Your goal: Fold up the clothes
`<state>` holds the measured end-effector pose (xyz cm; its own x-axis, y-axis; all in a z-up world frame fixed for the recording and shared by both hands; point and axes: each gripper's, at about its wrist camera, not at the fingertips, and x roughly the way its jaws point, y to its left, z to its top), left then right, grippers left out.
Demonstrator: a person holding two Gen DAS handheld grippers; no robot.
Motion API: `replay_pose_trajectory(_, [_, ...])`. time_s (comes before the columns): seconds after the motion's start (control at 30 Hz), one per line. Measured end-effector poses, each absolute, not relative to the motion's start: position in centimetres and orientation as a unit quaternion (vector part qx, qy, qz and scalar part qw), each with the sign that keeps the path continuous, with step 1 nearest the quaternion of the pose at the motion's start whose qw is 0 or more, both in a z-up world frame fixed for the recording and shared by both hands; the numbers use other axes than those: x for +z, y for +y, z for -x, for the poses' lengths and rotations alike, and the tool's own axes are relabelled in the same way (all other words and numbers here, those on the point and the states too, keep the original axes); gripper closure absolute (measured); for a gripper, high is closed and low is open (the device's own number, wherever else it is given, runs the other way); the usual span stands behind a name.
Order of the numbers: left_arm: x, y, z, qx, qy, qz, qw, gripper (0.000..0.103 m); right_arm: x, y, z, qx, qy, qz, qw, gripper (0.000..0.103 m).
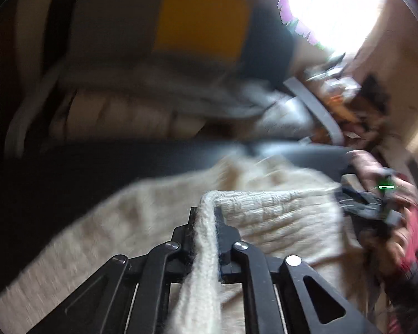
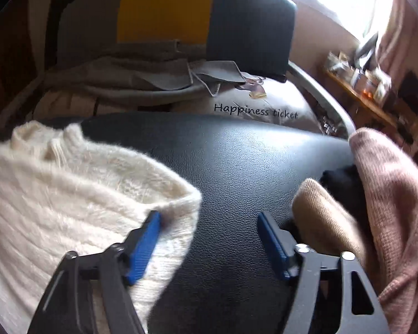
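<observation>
A cream knitted sweater (image 1: 270, 211) lies over a black leather surface (image 2: 237, 161). My left gripper (image 1: 207, 214) is shut on a ribbed edge of that sweater, and the pinched fold runs back between its fingers. The left wrist view is blurred by motion. In the right wrist view the same cream sweater (image 2: 69, 194) covers the left side. My right gripper (image 2: 209, 222) is open, its blue pads (image 2: 145, 239) wide apart; the left pad sits over the sweater's corner, with nothing between them. The right gripper (image 1: 373, 200), held by a hand, shows at the sweater's far edge in the left wrist view.
A pink knit (image 2: 398, 208), a tan knit (image 2: 320, 211) and a black garment (image 2: 342, 183) pile up at the right. Behind the black surface sit grey clothes (image 2: 142, 83), a printed white cushion (image 2: 264, 105) and a yellow and dark panel (image 2: 164, 11). A cluttered shelf (image 2: 370, 83) stands far right.
</observation>
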<state>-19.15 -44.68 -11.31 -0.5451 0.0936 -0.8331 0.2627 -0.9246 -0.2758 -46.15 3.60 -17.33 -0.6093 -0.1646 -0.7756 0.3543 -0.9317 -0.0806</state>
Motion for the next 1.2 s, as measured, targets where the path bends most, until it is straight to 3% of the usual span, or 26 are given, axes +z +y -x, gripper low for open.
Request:
replay_pose_trajectory(0.13, [-14.6,-47.1,19.6,-0.832,0.248,-0.492,0.063,0.085,-15.2,5.3,45.7,-0.899,0.053,-0.404,0.16,0.029])
replay_pose_trajectory(0.33, [-16.9,-49.4,17.0,-0.818,0.295,-0.486,0.086,0.076,-13.3,3.4,41.2,-0.889,0.03,-0.382,0.252,0.022])
replay_pose_trajectory(0.43, [-17.4,-48.9,15.9,-0.822,0.281,-0.486,0.091,0.076,-14.3,0.2,38.9,-0.871,0.062,-0.383,0.302,0.016])
replay_pose_trajectory(0.6, [-17.3,-46.8,13.6,-0.825,0.241,-0.499,0.11,0.078,-17.4,-0.6,37.4,-0.857,0.082,-0.405,0.308,0.015])
replay_pose_trajectory(0.77, [-16.9,-48.4,8.9,-0.818,0.316,-0.469,0.107,0.077,-19.7,0.5,36.5,-0.852,0.092,-0.415,0.304,0.012])
replay_pose_trajectory(0.87, [-16.5,-50.3,5.7,-0.818,0.359,-0.432,0.125,0.079,-19.7,1.0,36.4,-0.846,0.09,-0.416,0.322,0.0])
replay_pose_trajectory(1.0, [-16.1,-50.9,5.0,-0.819,0.381,-0.414,0.111,0.078,-19.7,1.0,36.1,-0.843,0.091,-0.419,0.325,0.0])
replay_pose_trajectory(1.1, [-14.7,-49.5,6.1,-0.845,0.359,-0.387,0.085,0.076,-19.6,0.7,36.0,-0.843,0.1,-0.42,0.321,0.0])
replay_pose_trajectory(1.2, [-15.3,-46.4,8.7,-0.846,0.269,-0.449,0.102,0.075,-19.5,0.4,36.0,-0.839,0.127,-0.42,0.322,0.0])
